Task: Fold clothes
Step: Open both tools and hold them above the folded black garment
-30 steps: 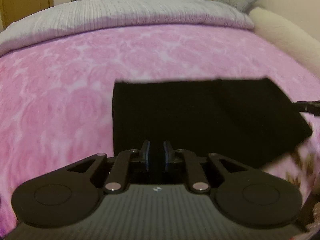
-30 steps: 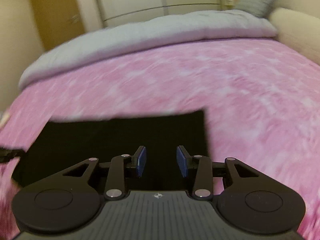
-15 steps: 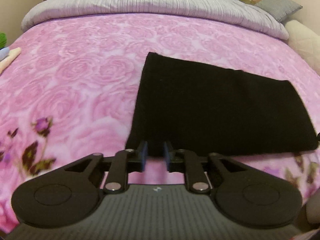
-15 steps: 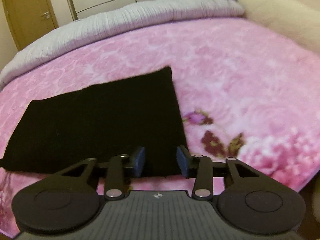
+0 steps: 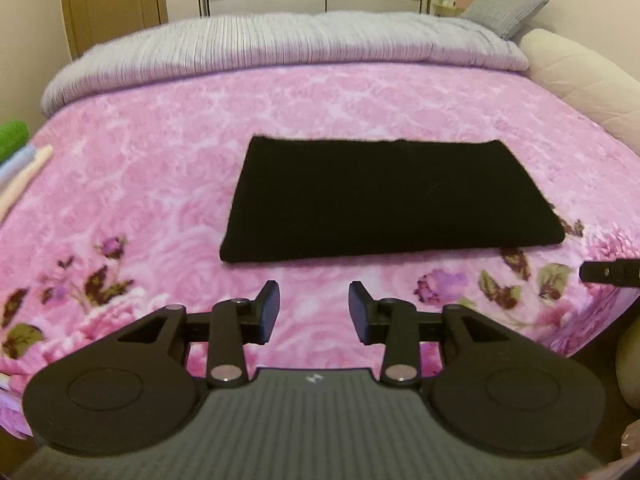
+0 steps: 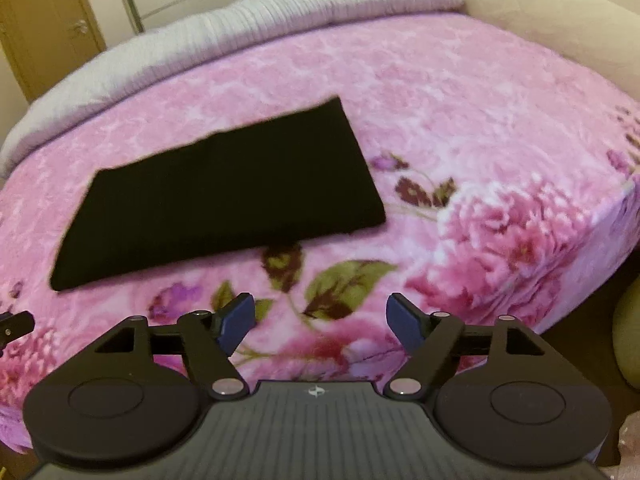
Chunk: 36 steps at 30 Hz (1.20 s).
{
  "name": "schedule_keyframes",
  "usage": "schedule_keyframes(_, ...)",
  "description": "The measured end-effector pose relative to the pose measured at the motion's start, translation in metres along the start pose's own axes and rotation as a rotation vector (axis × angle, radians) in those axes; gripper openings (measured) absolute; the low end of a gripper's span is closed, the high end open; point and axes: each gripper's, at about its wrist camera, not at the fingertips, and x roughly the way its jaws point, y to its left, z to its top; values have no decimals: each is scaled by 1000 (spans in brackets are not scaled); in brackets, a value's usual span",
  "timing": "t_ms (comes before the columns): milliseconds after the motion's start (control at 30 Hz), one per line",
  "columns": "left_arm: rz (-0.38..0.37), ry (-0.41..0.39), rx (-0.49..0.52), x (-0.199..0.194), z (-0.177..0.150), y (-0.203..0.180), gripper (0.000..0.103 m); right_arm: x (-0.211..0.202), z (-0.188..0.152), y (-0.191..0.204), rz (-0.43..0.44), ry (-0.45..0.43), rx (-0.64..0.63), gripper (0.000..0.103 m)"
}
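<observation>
A black garment (image 5: 384, 200) lies folded into a flat rectangle on the pink floral blanket (image 5: 160, 184); it also shows in the right wrist view (image 6: 224, 196). My left gripper (image 5: 314, 310) is open and empty, held above the blanket just short of the garment's near edge. My right gripper (image 6: 320, 320) is open and empty, near the bed's front edge, to the right of the garment. The tip of the right gripper shows at the right edge of the left wrist view (image 5: 612, 272).
A grey duvet (image 5: 280, 48) lies across the far end of the bed. A cream cushion (image 5: 580, 80) runs along the right side. A grey pillow (image 5: 504, 8) sits at the back right. Green and pale items (image 5: 16, 152) lie at the left edge. Wardrobe doors stand behind.
Both grippers have opened and pulled back from the black garment toward the bed's front edge. The garment now lies flat and free on the blanket.
</observation>
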Motion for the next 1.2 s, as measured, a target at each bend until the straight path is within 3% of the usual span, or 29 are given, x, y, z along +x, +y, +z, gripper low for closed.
schedule_keyframes(200, 0, -52, 19, -25, -1, -5, 39, -26, 0, 10, 23, -55, -31, 82)
schedule_keyframes(467, -17, -64, 14, -37, -9, -6, 41, -34, -6, 11, 2, -46, -42, 84)
schedule_keyframes(1200, -9, -19, 13, -21, -13, -6, 44, -30, -2, 29, -12, -30, -92, 88)
